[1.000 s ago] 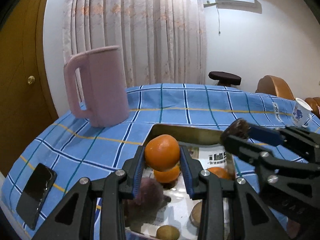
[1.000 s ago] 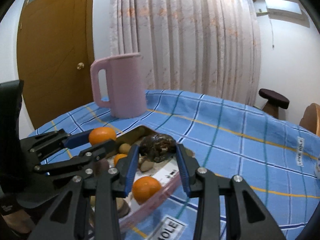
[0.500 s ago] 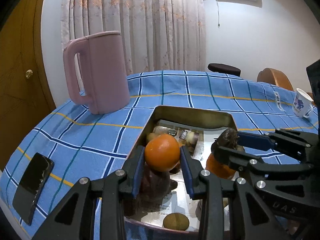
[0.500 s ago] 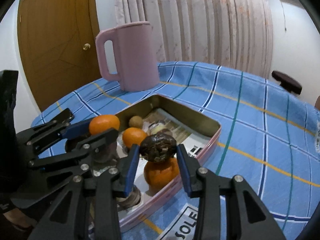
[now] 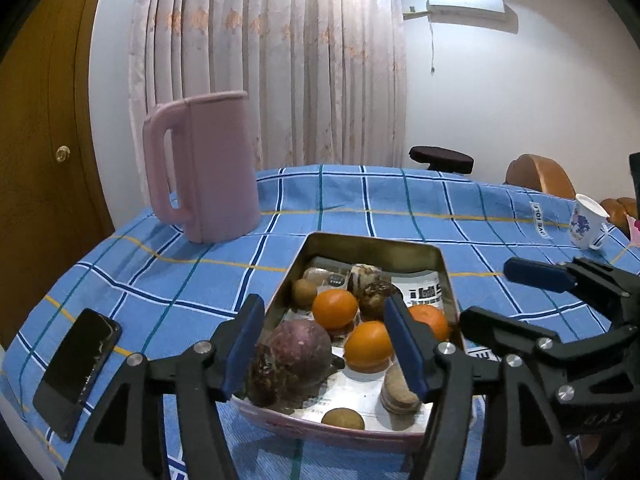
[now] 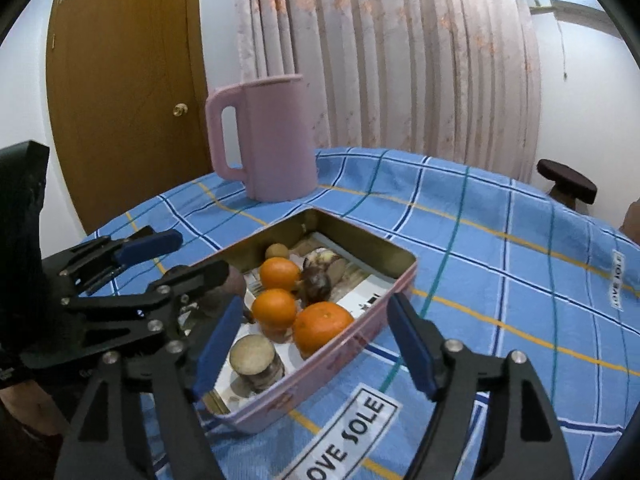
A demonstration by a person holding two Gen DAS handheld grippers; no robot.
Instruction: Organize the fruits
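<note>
A metal tin [image 5: 372, 240] on the blue checked cloth holds three oranges [image 5: 334, 308], a purple fruit [image 5: 300, 344] and a dark wrinkled fruit [image 5: 376, 294]. My left gripper [image 5: 325, 312] hovers over the tin's near left part. Its jaws are opening and grip nothing; the fruit lies below them. In the right wrist view my right gripper [image 6: 316, 312] stands over the tin's [image 6: 368, 236] near corner. Its jaws are opening too and hold nothing. The dark fruit [image 6: 316, 282] rests among the oranges [image 6: 274, 307]. Each gripper also shows in the other's view, the right gripper [image 5: 504, 300] and the left gripper [image 6: 188, 256].
A tall pink jug [image 5: 204, 168] stands behind the tin to the left. A black phone [image 5: 78, 364] lies by the table's left edge, and a white patterned cup [image 5: 586, 222] sits far right. Round biscuits [image 5: 400, 390] and small brown fruits [image 5: 343, 419] share the tin.
Both grippers opened. The orange left the left gripper and the dark fruit left the right one; both now lie in the tin. Both grippers drew back a little.
</note>
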